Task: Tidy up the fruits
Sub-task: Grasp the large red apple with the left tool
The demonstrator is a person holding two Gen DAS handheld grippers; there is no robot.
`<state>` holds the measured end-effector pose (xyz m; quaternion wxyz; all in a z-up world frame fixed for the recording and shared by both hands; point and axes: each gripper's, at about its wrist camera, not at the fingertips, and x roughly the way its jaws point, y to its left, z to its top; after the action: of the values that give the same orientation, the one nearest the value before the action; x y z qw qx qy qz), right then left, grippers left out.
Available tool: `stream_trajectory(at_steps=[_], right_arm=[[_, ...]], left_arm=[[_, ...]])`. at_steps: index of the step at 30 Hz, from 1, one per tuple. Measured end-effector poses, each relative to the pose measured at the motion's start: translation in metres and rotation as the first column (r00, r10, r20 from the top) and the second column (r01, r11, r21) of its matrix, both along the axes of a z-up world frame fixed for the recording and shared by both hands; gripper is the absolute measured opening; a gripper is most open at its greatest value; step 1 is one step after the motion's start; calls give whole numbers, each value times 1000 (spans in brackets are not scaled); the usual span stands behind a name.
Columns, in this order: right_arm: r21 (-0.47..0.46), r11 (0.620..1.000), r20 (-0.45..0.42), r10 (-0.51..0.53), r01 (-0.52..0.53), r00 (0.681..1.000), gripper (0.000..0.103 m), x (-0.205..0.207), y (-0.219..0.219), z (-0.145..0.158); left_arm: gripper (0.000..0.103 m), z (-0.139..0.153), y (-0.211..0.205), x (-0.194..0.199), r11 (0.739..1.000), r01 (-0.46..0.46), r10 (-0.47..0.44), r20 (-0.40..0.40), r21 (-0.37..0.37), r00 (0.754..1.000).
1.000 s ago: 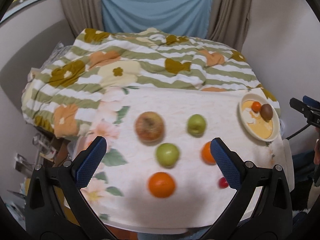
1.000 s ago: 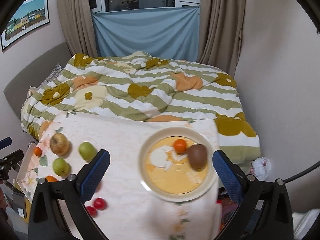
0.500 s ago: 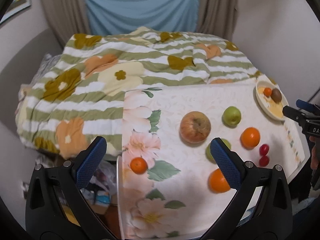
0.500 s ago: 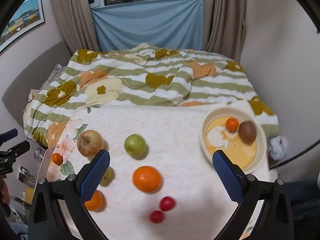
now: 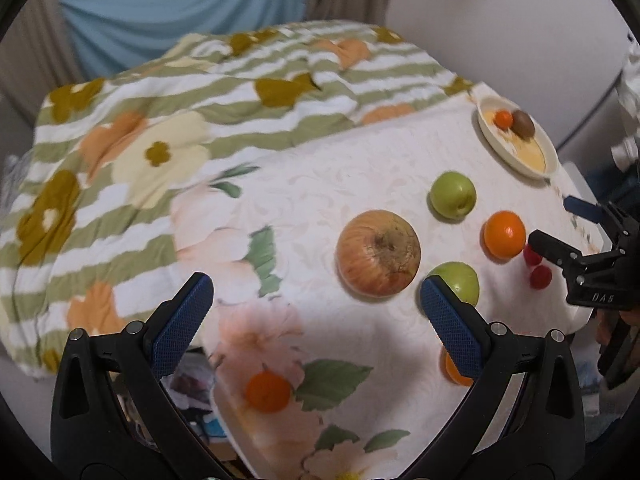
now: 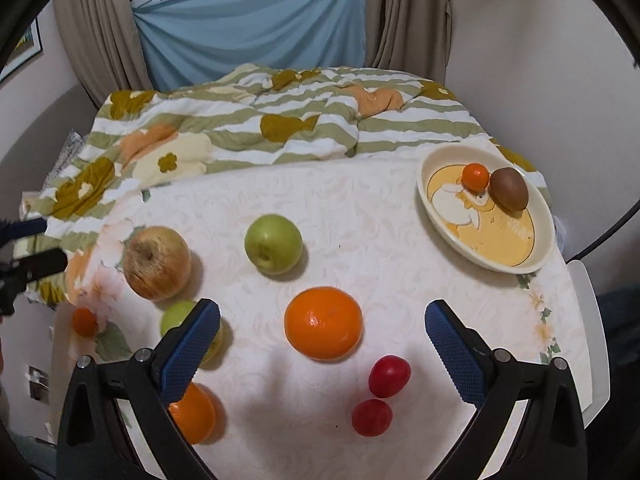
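Table: two green apples (image 6: 273, 244), one russet apple (image 6: 156, 263), two oranges (image 6: 323, 323). Left tongs (image 5: 316, 308), right tongs (image 6: 322, 335) apart, empty.

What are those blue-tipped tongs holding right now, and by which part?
Nothing. Both the left tongs and the right tongs are open and empty, hovering above the fruit on the table.

Soft indoor light, blurred fisheye edges
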<state>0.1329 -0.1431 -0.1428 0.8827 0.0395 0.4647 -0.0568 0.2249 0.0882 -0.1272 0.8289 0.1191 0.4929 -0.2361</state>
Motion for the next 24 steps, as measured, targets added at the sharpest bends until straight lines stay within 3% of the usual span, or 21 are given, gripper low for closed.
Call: stream_trajectory(at_steps=[11,24], right_arm=[[-90,993,-73,67,-73,995,100,8,10,-36],[-135,979,-135,131,-150,982,88,13,16,-60]], left_arm=[[103,-54,-33,12,992,111,-107,-81,54,991],[103,-77,-56,20,988,144,-137,-108,61,985]])
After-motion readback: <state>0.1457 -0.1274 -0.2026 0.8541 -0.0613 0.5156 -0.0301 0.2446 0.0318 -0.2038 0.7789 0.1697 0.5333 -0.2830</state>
